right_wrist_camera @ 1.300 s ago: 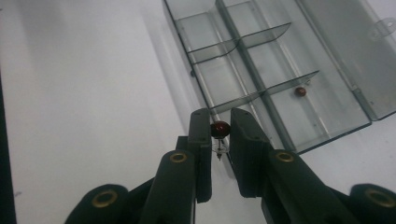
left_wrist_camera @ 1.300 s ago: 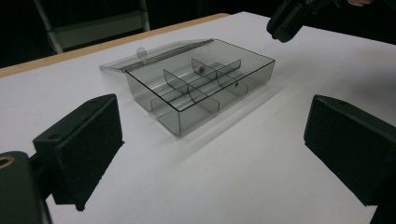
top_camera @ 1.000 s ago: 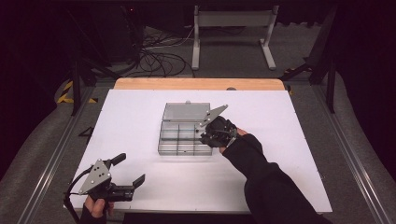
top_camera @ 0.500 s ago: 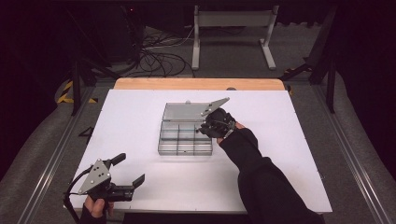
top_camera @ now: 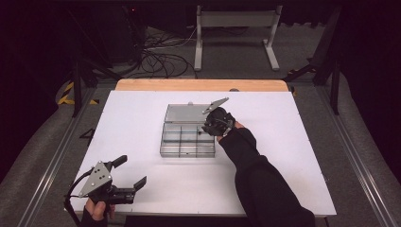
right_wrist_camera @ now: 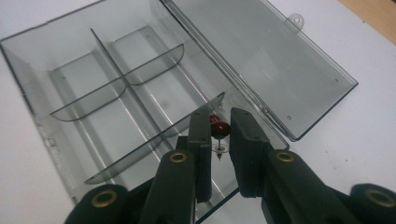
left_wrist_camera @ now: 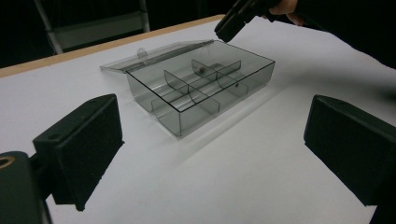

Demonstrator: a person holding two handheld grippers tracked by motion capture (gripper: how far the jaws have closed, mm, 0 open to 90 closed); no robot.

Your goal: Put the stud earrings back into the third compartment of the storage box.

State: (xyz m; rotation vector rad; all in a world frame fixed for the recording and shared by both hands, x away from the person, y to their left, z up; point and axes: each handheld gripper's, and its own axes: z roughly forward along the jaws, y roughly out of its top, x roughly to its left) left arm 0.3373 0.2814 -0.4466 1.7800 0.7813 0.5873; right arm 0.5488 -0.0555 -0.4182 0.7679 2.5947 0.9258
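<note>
A clear smoky plastic box (top_camera: 187, 150) with several compartments sits mid-table, its lid (top_camera: 185, 113) folded flat behind it. My right gripper (top_camera: 207, 126) hangs over the box's far right corner, pointing down into it. Seen from the right gripper view, its jaws (right_wrist_camera: 220, 140) stand close together and shut. In the slit between them is a small red-headed pin (right_wrist_camera: 219, 128), which looks to lie on the floor of the compartment beside the lid hinge. My left gripper (top_camera: 130, 171) rests at the near left of the table, open and empty, facing the box (left_wrist_camera: 219, 100).
The white tabletop (top_camera: 293, 142) has a wooden strip (top_camera: 198, 85) along its far edge. A small dark speck (left_wrist_camera: 236, 85) lies in another compartment. Cables and a metal stand (top_camera: 236, 28) are on the floor beyond the table.
My right gripper has moved away from me along the box's right side, toward its far corner, and dipped a little. The left gripper has kept still.
</note>
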